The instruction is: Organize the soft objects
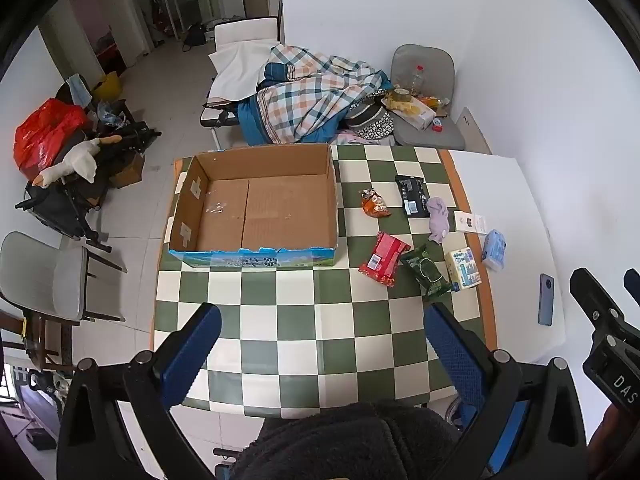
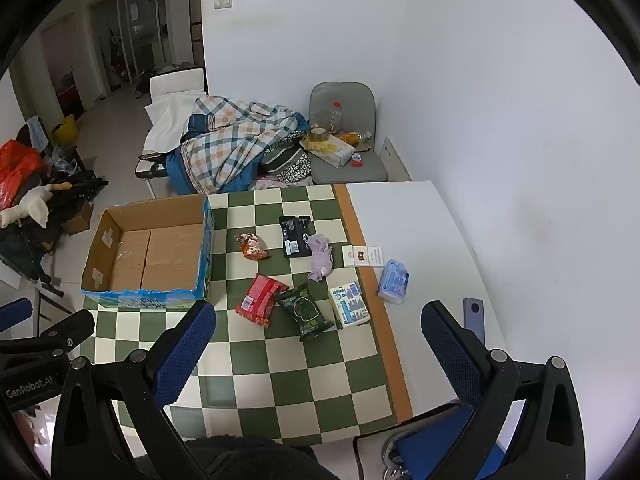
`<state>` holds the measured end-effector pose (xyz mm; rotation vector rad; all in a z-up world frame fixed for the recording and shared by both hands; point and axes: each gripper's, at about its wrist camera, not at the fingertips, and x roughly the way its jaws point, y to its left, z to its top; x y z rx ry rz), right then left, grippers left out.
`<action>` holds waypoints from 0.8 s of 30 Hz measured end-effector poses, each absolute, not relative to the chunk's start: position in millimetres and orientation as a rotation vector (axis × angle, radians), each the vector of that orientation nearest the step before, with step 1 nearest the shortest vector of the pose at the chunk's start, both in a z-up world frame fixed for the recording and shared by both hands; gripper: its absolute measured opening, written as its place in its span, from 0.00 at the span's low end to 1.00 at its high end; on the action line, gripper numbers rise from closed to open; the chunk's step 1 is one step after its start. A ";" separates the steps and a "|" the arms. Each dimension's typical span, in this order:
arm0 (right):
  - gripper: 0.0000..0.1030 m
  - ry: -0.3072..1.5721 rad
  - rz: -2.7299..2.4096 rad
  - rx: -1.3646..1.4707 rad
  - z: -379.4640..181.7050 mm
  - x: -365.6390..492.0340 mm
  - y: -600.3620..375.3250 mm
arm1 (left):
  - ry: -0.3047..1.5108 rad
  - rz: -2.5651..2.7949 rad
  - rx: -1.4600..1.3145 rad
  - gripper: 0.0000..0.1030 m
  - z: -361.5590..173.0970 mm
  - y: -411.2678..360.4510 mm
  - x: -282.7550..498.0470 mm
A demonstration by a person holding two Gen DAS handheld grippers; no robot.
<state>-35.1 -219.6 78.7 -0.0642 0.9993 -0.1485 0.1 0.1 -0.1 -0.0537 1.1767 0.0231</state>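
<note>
An open cardboard box (image 1: 256,204) (image 2: 148,248) stands empty on the green-and-white checked table (image 1: 304,320) (image 2: 304,364). To its right lie soft packs: an orange snack bag (image 1: 375,203) (image 2: 251,247), a black pack (image 1: 412,195) (image 2: 295,236), a lilac cloth (image 1: 438,218) (image 2: 321,258), a red pack (image 1: 383,259) (image 2: 260,299), a dark green pack (image 1: 428,273) (image 2: 306,312), a white-blue tissue pack (image 1: 464,268) (image 2: 349,304) and a pale blue pack (image 1: 494,249) (image 2: 394,280). My left gripper (image 1: 320,344) and right gripper (image 2: 320,344) are open, empty, above the table's near edge.
A phone (image 1: 546,299) (image 2: 474,316) and a white card (image 1: 470,222) (image 2: 363,256) lie on the white tabletop at the right. Behind the table are a plaid blanket pile (image 1: 312,96) and a grey chair (image 1: 424,80) with clutter. Another chair (image 1: 44,276) stands left.
</note>
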 end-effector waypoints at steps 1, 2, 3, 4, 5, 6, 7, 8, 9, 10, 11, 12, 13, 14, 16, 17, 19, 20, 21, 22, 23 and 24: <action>1.00 1.002 -0.149 -0.064 78.9 -35.0 -219.8 | 1.175 0.024 -0.051 1.00 -0.3 -0.1 0.3; 1.00 0.994 -0.153 -0.073 79.3 -35.3 -219.4 | 1.175 0.025 -0.049 1.00 -0.7 -0.4 0.8; 1.00 0.995 -0.153 -0.073 79.5 -35.2 -219.5 | 1.176 0.026 -0.049 1.00 -1.3 -0.5 1.5; 1.00 0.996 -0.154 -0.072 79.6 -34.9 -220.0 | 1.176 0.025 -0.050 1.00 -1.9 -0.7 2.3; 1.00 0.996 -0.154 -0.068 79.7 -34.5 -220.9 | 1.177 0.025 -0.051 1.00 -2.6 -0.9 3.3; 1.00 0.997 -0.153 -0.063 79.8 -33.9 -221.7 | 1.177 0.026 -0.050 1.00 -3.3 -1.2 4.5; 1.00 0.998 -0.154 -0.063 80.0 -33.0 -222.4 | 1.176 0.027 -0.050 1.00 -4.0 -1.6 5.8; 1.00 0.985 -0.154 -0.074 81.9 -32.4 -221.1 | 1.173 0.026 -0.051 1.00 -2.8 -5.0 10.0; 1.00 0.984 -0.154 -0.076 82.1 -31.5 -221.4 | 1.168 0.025 -0.054 1.00 -2.0 -4.1 10.0; 1.00 0.985 -0.153 -0.075 81.4 -30.5 -221.9 | 1.167 0.025 -0.052 1.00 -2.2 -5.5 11.7; 1.00 0.985 -0.152 -0.073 80.6 -29.4 -222.4 | 1.166 0.026 -0.049 1.00 -2.5 -7.0 13.6; 1.00 0.984 -0.152 -0.074 79.8 -28.4 -222.7 | 1.166 0.026 -0.047 1.00 -2.9 -8.5 15.6; 1.00 0.977 -0.153 -0.080 83.7 -28.8 -220.4 | 1.166 0.026 -0.046 1.00 -3.4 -10.0 17.8; 1.00 0.978 -0.151 -0.081 83.5 -27.4 -220.0 | 1.160 0.027 -0.054 1.00 3.2 -9.2 11.4; 1.00 0.976 -0.152 -0.079 88.0 -28.2 -220.2 | 1.155 0.030 -0.061 1.00 6.4 -7.8 9.3; 1.00 0.971 -0.147 -0.082 87.5 -28.3 -221.0 | 1.155 0.031 -0.062 1.00 7.5 -7.5 9.2; 1.00 0.965 -0.146 -0.084 88.7 -27.8 -220.3 | 1.152 0.031 -0.064 1.00 8.5 -7.5 10.3; 1.00 0.959 -0.147 -0.084 90.1 -28.3 -221.1 | 1.151 0.032 -0.068 1.00 9.9 -6.2 9.8; 1.00 0.956 -0.148 -0.085 90.9 -28.1 -221.0 | 1.150 0.033 -0.069 1.00 10.3 -6.4 10.6; 1.00 0.954 -0.147 -0.083 90.8 -27.9 -221.2 | 1.150 0.033 -0.066 1.00 10.2 -6.2 10.0; 1.00 0.953 -0.146 -0.081 91.0 -28.0 -221.5 | 1.148 0.034 -0.069 1.00 10.7 -6.0 10.5; 1.00 0.953 -0.145 -0.080 91.0 -28.0 -221.3 | 1.148 0.034 -0.069 1.00 10.8 -5.9 10.2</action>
